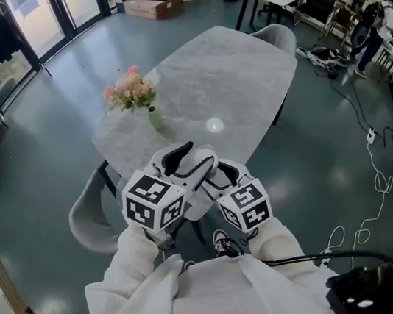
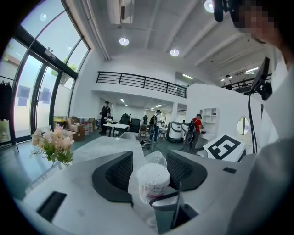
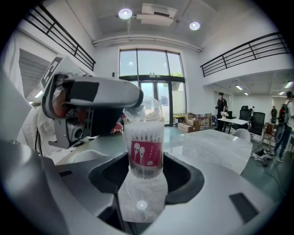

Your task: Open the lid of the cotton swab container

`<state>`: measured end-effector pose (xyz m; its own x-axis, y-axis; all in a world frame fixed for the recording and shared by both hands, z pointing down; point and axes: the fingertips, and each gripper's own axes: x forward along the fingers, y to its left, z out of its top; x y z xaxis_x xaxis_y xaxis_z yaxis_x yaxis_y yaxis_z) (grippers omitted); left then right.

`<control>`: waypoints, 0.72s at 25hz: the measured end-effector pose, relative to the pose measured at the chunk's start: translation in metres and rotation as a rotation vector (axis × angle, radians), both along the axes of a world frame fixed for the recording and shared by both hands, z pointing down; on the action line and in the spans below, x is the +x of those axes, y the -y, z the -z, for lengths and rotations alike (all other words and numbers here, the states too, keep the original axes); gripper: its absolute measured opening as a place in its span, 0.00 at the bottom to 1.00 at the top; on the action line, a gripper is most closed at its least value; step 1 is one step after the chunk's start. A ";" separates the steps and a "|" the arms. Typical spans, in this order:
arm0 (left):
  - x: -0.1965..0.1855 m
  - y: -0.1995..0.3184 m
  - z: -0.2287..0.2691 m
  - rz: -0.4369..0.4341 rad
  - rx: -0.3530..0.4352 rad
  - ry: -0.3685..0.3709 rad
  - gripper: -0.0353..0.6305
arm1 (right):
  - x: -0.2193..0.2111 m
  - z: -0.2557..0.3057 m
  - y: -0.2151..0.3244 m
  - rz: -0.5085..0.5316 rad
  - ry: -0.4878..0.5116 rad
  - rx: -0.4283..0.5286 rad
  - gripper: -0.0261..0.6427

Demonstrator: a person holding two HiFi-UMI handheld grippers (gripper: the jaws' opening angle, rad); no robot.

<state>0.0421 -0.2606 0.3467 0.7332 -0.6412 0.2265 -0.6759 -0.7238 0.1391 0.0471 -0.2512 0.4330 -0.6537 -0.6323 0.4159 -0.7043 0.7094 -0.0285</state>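
In the right gripper view the cotton swab container (image 3: 146,153), clear with a red label, stands upright with my right gripper (image 3: 146,159) shut on its lower half. Its clear lid (image 3: 143,110) is tipped up at the top, right beside one finger of my left gripper (image 3: 106,98). The left gripper view looks down on the white swab tips of the container (image 2: 154,179). There the lid (image 2: 156,159) stands up behind them, between the spread jaws of my left gripper (image 2: 149,156). In the head view both grippers, left (image 1: 186,163) and right (image 1: 215,180), cross before my chest and hide the container.
A grey marble table (image 1: 234,71) lies ahead with a vase of pink flowers (image 1: 130,93) on its left part. Grey chairs stand at the near left (image 1: 92,222) and the far end (image 1: 277,36). Cables trail on the floor at the right (image 1: 380,181).
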 end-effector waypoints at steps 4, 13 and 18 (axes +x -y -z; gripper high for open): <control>-0.008 0.005 0.009 0.019 0.030 -0.006 0.40 | -0.001 -0.002 -0.002 0.015 0.004 0.001 0.47; -0.024 0.011 0.019 0.072 0.016 -0.086 0.28 | -0.008 0.001 -0.005 0.052 0.015 0.018 0.47; -0.034 0.019 0.021 0.101 0.001 -0.110 0.19 | -0.008 0.005 -0.006 0.065 0.029 0.031 0.47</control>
<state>0.0081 -0.2793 0.3258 0.6856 -0.7130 0.1470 -0.7257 -0.6534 0.2156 0.0392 -0.2449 0.4283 -0.7056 -0.6000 0.3771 -0.6556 0.7547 -0.0259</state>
